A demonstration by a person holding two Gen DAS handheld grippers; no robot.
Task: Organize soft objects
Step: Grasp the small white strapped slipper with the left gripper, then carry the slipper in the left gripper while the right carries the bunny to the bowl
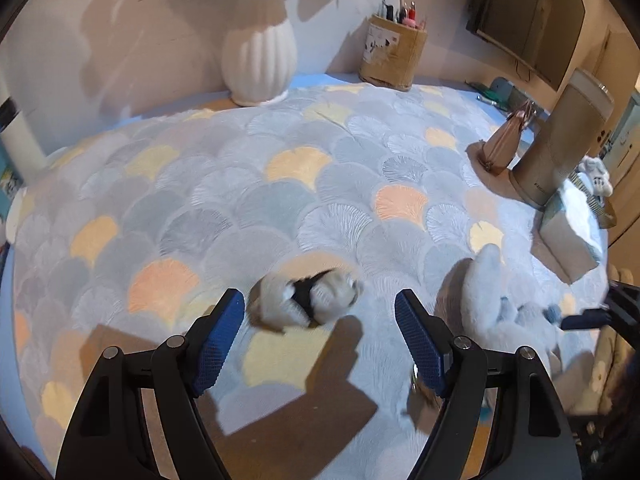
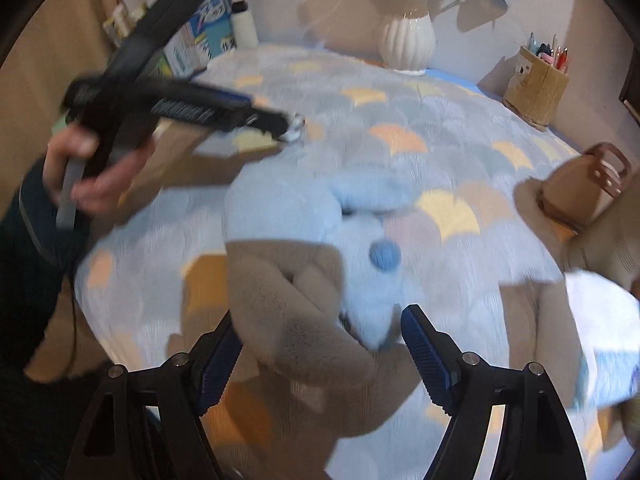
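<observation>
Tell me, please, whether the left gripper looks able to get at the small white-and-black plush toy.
Probably yes: the left gripper has open jaws, the small plush toy lies just ahead on the blanket, nothing between.

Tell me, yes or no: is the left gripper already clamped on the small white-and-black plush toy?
No, the left gripper stands open, and the small white-and-black plush toy lies beyond its fingertips.
</observation>
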